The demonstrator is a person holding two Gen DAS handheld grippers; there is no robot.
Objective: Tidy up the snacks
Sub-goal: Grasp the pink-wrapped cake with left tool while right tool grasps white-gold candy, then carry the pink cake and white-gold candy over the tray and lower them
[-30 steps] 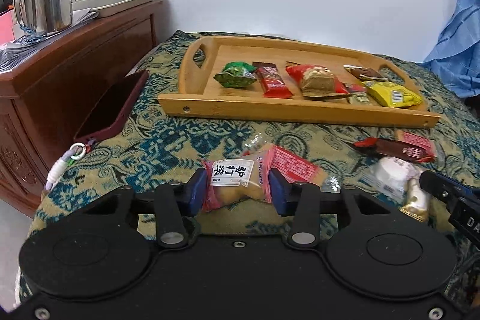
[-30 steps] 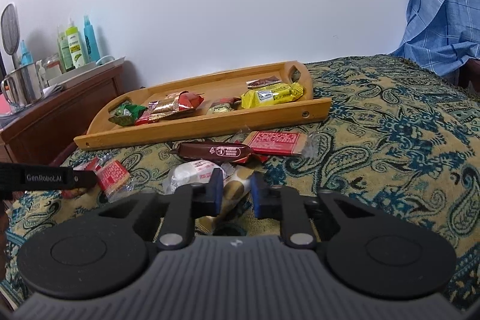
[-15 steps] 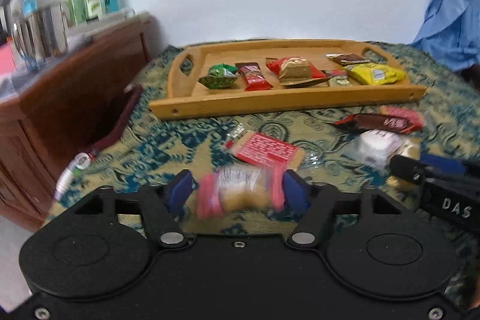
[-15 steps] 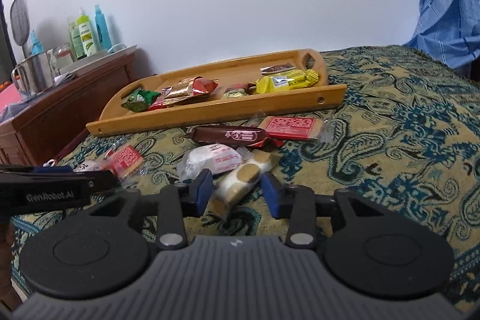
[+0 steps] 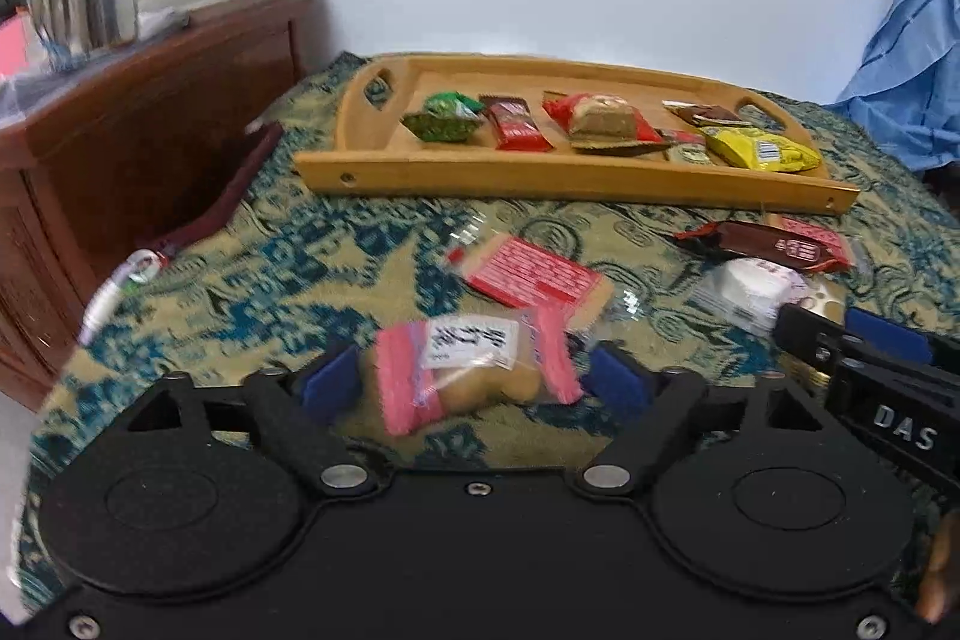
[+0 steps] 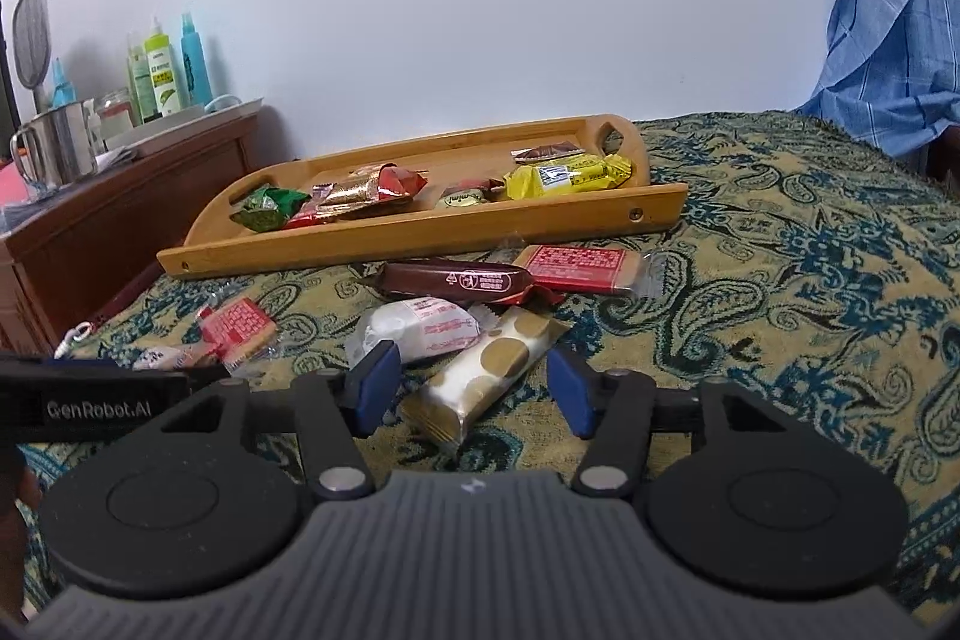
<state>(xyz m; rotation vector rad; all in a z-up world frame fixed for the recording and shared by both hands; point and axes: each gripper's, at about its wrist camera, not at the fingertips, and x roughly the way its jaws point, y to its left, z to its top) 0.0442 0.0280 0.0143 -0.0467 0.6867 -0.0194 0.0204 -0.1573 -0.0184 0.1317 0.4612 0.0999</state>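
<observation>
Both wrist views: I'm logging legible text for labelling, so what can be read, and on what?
"DAS": on the right gripper's arm, left wrist view.
"GenRobot.AI": on the left gripper's arm, right wrist view.
Pink-ended snack label: characters, blurred.
Brown bar, red packets, bottles: print too small.

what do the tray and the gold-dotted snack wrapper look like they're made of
Tray: looks like bamboo or light wood, smooth satin finish, with visible grain and cut-out handles. Gold-dotted wrapper: probably thin glossy plastic film, since it shines and creases at the sealed end.
</observation>
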